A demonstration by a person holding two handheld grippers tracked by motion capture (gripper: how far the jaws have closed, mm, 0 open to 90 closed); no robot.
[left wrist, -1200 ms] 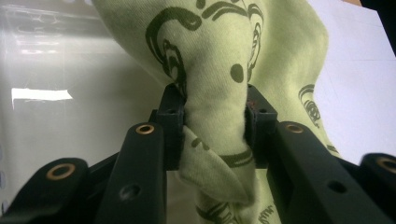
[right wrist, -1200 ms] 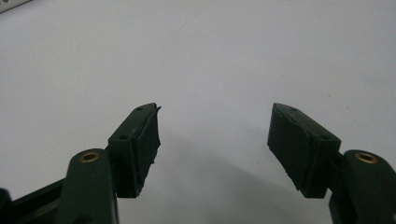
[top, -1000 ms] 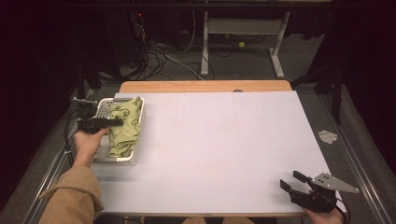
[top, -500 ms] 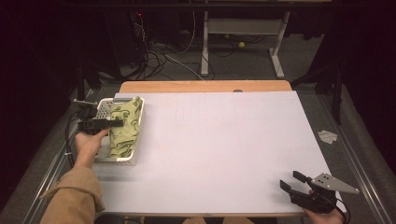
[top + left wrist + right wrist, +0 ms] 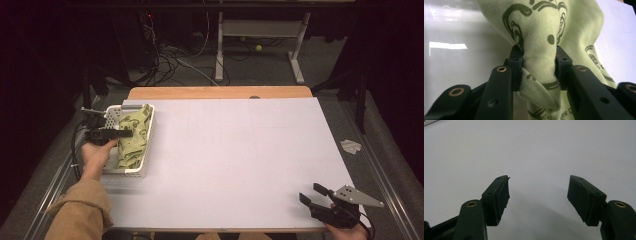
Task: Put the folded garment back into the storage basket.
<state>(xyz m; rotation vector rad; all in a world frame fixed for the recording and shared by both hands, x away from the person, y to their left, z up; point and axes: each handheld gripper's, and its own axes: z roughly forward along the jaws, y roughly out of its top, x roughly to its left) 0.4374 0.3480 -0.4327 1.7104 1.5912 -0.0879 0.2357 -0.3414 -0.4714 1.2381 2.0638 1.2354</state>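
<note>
Nothing differs from the earlier frames: both hands stay where they were. The left tongs [image 5: 538, 66] remain clenched on a fold of the pale green printed cotton cloth [image 5: 541, 32], which lies in the white plastic slotted basket [image 5: 141, 167] at the left edge of the white tabletop [image 5: 235, 160]. The right tongs [image 5: 538, 197] stay released, holding nothing, low over the bare tabletop at its near right corner, well apart from the basket.

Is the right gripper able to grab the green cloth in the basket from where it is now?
Probably not. The right gripper, open, sits at the table's near right corner; the green cloth lies in the basket far left, already pinched by the left gripper.
</note>
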